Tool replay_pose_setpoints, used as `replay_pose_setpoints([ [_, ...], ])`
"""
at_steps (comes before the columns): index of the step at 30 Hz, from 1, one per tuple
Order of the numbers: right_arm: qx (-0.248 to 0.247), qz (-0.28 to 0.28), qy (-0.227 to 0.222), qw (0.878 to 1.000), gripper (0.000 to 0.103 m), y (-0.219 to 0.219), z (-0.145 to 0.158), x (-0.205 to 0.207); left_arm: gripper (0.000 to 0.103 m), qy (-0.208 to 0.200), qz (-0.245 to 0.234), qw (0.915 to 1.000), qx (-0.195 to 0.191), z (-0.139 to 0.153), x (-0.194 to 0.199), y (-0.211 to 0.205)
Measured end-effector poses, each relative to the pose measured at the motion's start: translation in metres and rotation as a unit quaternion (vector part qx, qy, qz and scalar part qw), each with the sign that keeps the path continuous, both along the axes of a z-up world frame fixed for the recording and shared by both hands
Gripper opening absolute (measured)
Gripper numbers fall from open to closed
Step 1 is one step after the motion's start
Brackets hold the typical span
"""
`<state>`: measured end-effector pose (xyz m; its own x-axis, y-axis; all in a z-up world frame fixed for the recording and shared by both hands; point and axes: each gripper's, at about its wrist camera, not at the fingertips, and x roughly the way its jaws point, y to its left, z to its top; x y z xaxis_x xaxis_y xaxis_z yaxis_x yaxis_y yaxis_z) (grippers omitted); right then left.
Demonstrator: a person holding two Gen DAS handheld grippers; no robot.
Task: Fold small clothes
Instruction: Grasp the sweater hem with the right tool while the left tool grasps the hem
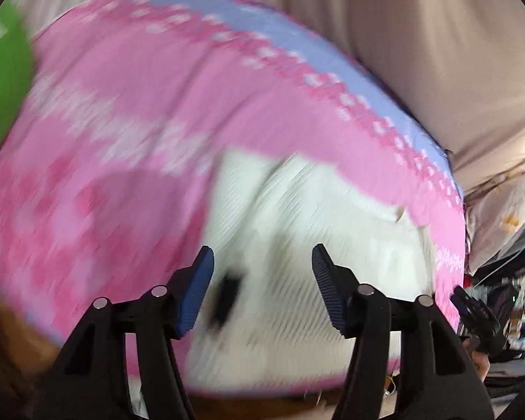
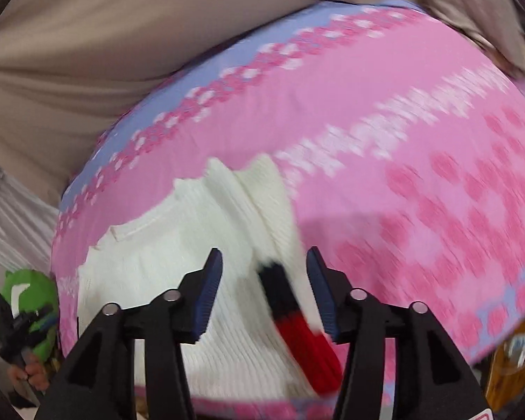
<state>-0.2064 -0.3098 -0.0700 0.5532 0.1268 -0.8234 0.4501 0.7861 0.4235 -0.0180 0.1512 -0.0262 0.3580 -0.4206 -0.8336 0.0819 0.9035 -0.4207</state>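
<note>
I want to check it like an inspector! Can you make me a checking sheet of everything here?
Surface: pink patterned blanket with a pale blue edge, over a beige sheet.
Job's things: white knitted sweater lying on the blanket; black-and-red cuff showing.
Clutter: green toy at the side.
Claws: left claw open, nothing in it; right claw open above the cuff, not pinching it.
Cables: nothing seen.
Surroundings: a messy, blurred pile beside the blanket.
</note>
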Motion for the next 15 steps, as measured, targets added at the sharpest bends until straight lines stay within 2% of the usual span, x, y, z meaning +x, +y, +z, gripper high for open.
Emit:
replay_pose_setpoints([
  [2,-0.019,0.029,0.009,0.999,0.053,0.009,-0.017,0.041,0.061,-0.003,-0.012,0.9999,0.005,-0.016,0.028,-0.027],
  [4,-0.017,0.042,0.027,0.999,0.053,0.014,-0.038,0.065,0.06,0.023,-0.023,0.9994,0.012,-0.039,0.047,-0.043],
  [5,-0.011,0.044,0.034,0.998,0.052,0.013,-0.05,0.069,0.056,0.038,-0.03,0.9987,0.016,-0.053,0.055,-0.051],
  [6,-0.005,0.041,0.038,0.998,0.033,0.013,-0.058,0.074,0.031,0.049,-0.029,0.998,0.029,-0.062,0.057,-0.055],
  [7,0.006,0.036,0.035,0.999,0.013,0.011,-0.063,0.078,0.017,0.055,-0.032,0.9964,0.056,-0.068,0.061,-0.063],
  [8,0.018,0.03,0.028,0.999,0.008,0.009,-0.062,0.078,0.014,0.046,-0.03,0.9968,0.058,-0.067,0.063,-0.062],
  [9,0.019,0.016,0.011,1.0,0.007,0.002,-0.056,0.071,0.01,0.045,-0.026,0.9973,0.052,-0.066,0.065,-0.059],
  [11,0.005,-0.014,-0.01,1.0,0.007,-0.014,-0.044,0.062,0.009,0.053,-0.008,0.9974,0.047,-0.065,0.072,-0.048],
  [13,0.01,-0.03,0.001,0.999,0.006,-0.032,-0.05,0.058,0.008,0.062,0.002,0.997,0.045,-0.074,0.08,-0.042],
  [15,0.02,-0.025,0.032,0.999,0.006,-0.037,-0.075,0.062,0.008,0.056,0.001,0.997,0.054,-0.078,0.082,-0.047],
])
